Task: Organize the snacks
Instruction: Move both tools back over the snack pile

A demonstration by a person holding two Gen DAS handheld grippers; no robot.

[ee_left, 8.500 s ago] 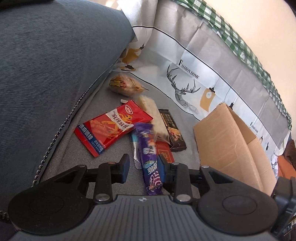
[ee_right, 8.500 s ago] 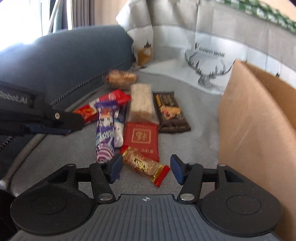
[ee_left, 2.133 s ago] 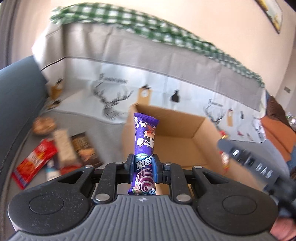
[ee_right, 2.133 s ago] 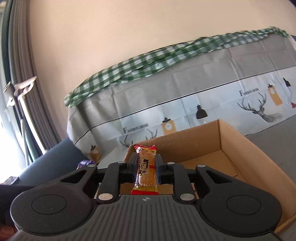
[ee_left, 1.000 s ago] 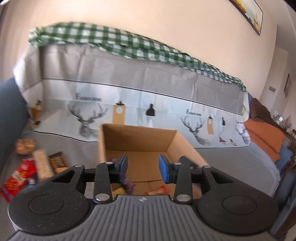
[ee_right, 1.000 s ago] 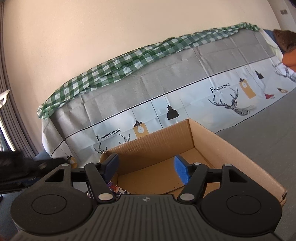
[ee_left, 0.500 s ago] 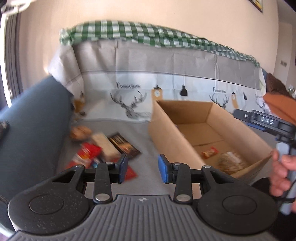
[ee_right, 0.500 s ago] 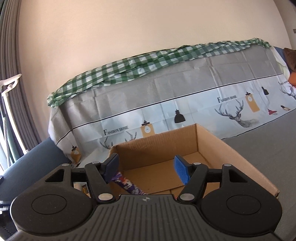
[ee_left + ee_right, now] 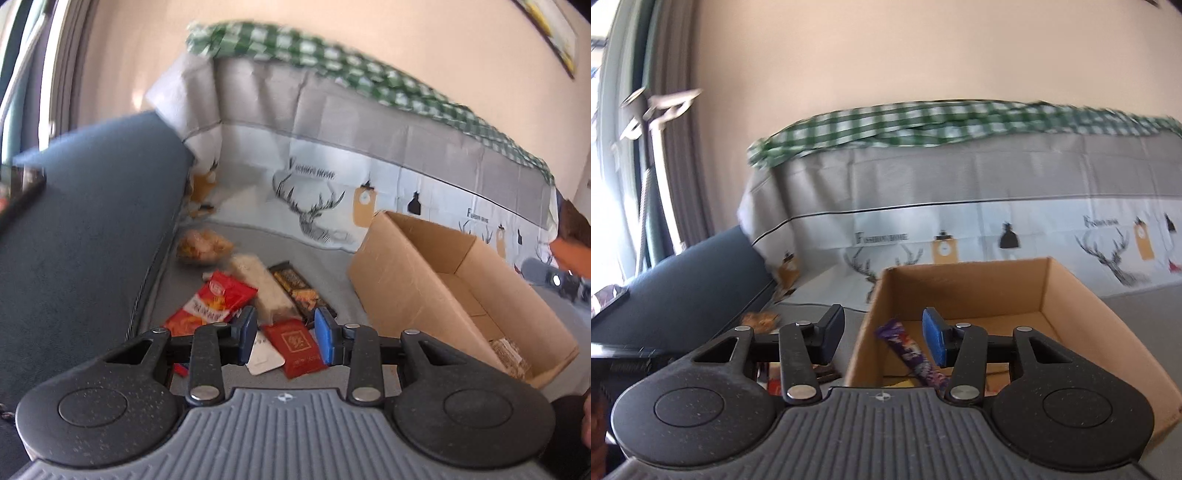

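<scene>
While both jaws stand apart and empty, the red packet (image 9: 294,347) is seen just beyond the left hand-held gripper (image 9: 284,338) — lengthwise, away from it — the right hand-held gripper (image 9: 882,338) hangs farther off.

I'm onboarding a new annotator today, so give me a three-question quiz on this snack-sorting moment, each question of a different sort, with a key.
1. True or false: the left gripper is shut on a snack.
2. Multiple choice: the purple wrapper lies
A. on the sofa seat
B. in the cardboard box
C. in the right gripper
3. Fill in: seen between the left gripper's fingers, on the seat, is a ___ packet with a gold emblem.

Key:
1. False; it is open and holds nothing.
2. B; it leans against the box's left wall, and the right gripper is open.
3. red
</scene>
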